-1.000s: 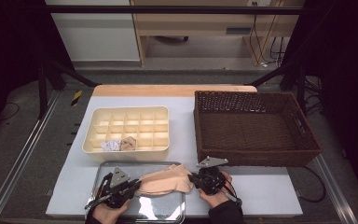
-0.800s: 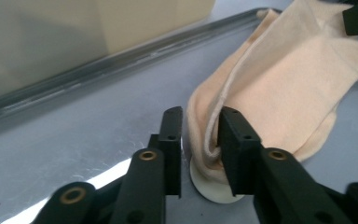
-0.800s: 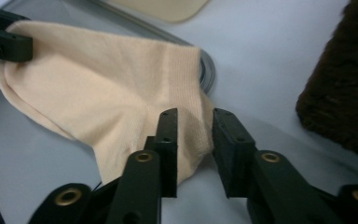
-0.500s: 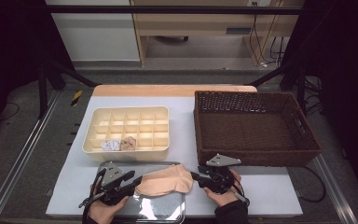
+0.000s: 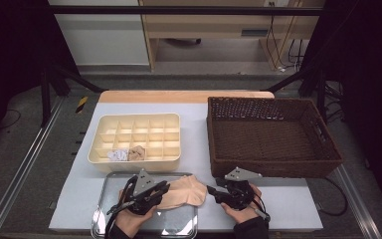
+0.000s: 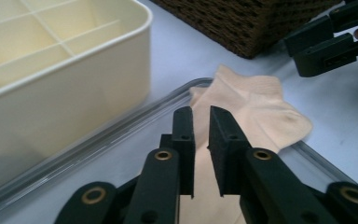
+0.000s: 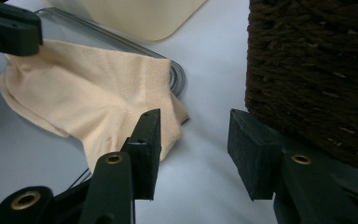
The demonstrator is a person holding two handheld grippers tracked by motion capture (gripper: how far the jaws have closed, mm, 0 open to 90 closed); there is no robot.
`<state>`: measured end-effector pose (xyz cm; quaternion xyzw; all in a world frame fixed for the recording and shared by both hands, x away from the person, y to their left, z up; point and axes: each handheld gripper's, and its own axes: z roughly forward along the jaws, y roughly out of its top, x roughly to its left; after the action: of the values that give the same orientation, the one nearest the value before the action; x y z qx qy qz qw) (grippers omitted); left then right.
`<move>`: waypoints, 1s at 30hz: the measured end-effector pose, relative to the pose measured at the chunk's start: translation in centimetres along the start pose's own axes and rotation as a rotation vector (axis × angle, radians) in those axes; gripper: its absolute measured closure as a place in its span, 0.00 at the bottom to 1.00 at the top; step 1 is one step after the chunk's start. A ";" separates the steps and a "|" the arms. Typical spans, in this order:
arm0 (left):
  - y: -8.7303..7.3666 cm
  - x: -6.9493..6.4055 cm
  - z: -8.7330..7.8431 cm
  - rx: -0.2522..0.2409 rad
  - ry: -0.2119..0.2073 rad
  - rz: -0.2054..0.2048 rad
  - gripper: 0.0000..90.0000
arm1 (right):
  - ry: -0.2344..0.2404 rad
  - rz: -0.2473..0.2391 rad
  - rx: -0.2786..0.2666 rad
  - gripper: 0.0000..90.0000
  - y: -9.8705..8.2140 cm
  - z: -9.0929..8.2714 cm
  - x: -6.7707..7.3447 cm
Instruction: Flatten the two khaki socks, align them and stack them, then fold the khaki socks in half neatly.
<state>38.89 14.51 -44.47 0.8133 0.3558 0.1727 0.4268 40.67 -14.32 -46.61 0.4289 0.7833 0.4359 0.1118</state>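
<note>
High view, sock: a peach sock (image 5: 181,192) lies at the near edge of the table (image 5: 199,124), mostly on a clear tray (image 5: 104,219), with its right end hanging over the right rim of the tray.
High view, left tool: the left tool (image 5: 163,188) is at the left end of the sock, above the tray, held by a hand (image 5: 129,221) that comes from the near edge.
High view, right tool: the right tool (image 5: 212,191) is just beside the right end of the sock, on the bare table in front of the brown wicker basket (image 5: 273,134).
High view, organiser: a cream compartment box (image 5: 135,137) stands behind the tray; two small folded items (image 5: 127,154) lie in its front row.
Left gripper view, left tool: the left tool (image 6: 200,114) has just been closing. A narrow gap remains between the pads, and the sock (image 6: 256,105) lies under and beyond them; I cannot tell if cloth is pinched.
Left gripper view, surroundings: the cream box (image 6: 65,79) is at the left, the tray rim (image 6: 121,135) runs below it, and the other tool (image 6: 328,39) is at the top right.
Right gripper view, right tool: the right tool (image 7: 193,133) has just been opening. Its jaws stand apart with only table between them, so it is released.
Right gripper view, sock: the sock (image 7: 88,88) lies to the left, and its cuff passes behind the left pad (image 7: 149,140). The basket wall (image 7: 317,70) is close at the right.
</note>
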 end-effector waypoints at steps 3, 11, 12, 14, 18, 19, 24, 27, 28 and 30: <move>-0.2 -0.5 0.9 0.022 -0.014 0.007 0.95 | 0.008 0.003 0.000 0.61 0.0 0.1 0.1; -0.9 -1.1 2.6 0.068 -0.045 0.021 0.99 | 0.009 0.024 0.010 0.60 -0.2 1.0 0.3; -1.0 -1.2 2.7 0.072 -0.046 0.022 0.99 | 0.013 0.023 0.011 0.60 -0.2 1.2 0.3; -1.3 -1.2 3.0 0.092 -0.052 0.020 0.99 | 0.013 0.033 0.018 0.60 -0.3 1.6 0.4; -1.8 -1.2 3.4 0.103 -0.062 0.004 0.99 | 0.022 0.041 0.026 0.60 -0.4 2.2 0.7; -1.8 -1.2 3.3 0.103 -0.062 0.004 0.99 | 0.025 0.047 0.028 0.60 -0.4 2.3 0.8; -1.8 -1.2 3.4 0.105 -0.062 0.009 0.99 | 0.037 0.045 0.033 0.59 -0.4 3.1 1.4; -1.8 -1.2 3.4 0.107 -0.060 0.012 0.99 | 0.035 0.039 0.037 0.59 -0.5 3.5 1.6; -1.8 -1.2 3.4 0.107 -0.061 0.012 0.99 | 0.034 0.037 0.039 0.60 -0.5 3.5 1.6; -1.8 -1.2 3.4 0.107 -0.059 0.012 0.99 | 0.029 0.037 0.040 0.61 -0.5 3.5 1.7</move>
<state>39.24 12.40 -47.88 0.8418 0.3471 0.1318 0.3918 41.28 -11.04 -48.76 0.4392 0.7853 0.4284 0.0835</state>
